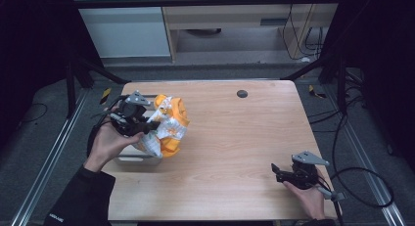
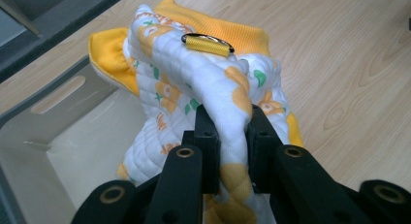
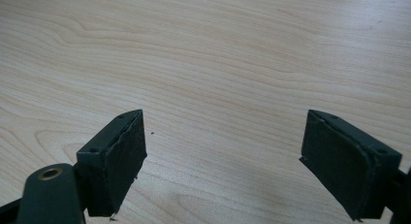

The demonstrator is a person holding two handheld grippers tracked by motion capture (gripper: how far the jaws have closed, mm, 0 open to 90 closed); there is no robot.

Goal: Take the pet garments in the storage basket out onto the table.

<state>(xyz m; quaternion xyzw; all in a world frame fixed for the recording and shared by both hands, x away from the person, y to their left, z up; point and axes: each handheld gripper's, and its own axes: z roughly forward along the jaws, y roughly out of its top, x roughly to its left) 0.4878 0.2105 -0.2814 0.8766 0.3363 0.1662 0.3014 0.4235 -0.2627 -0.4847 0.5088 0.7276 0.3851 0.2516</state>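
We see our left gripper (image 2: 228,132) with its jaws clamped on a fold of the white-and-orange quilted cloth (image 2: 194,83), held above the pale bin (image 2: 72,136) at the worktop's (image 1: 235,138) left edge; a yellow clasp (image 2: 206,43) rides on the cloth. Our right gripper (image 1: 281,173) rests low at the near right corner, jaws apart over bare wood.

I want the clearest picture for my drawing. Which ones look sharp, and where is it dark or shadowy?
Left gripper view: the quilted cloth and its yellow clip look sharp. Right gripper view: wood grain crisp, soft shadow under the open right gripper. High view: small and soft, with dark room edges around the bright table.
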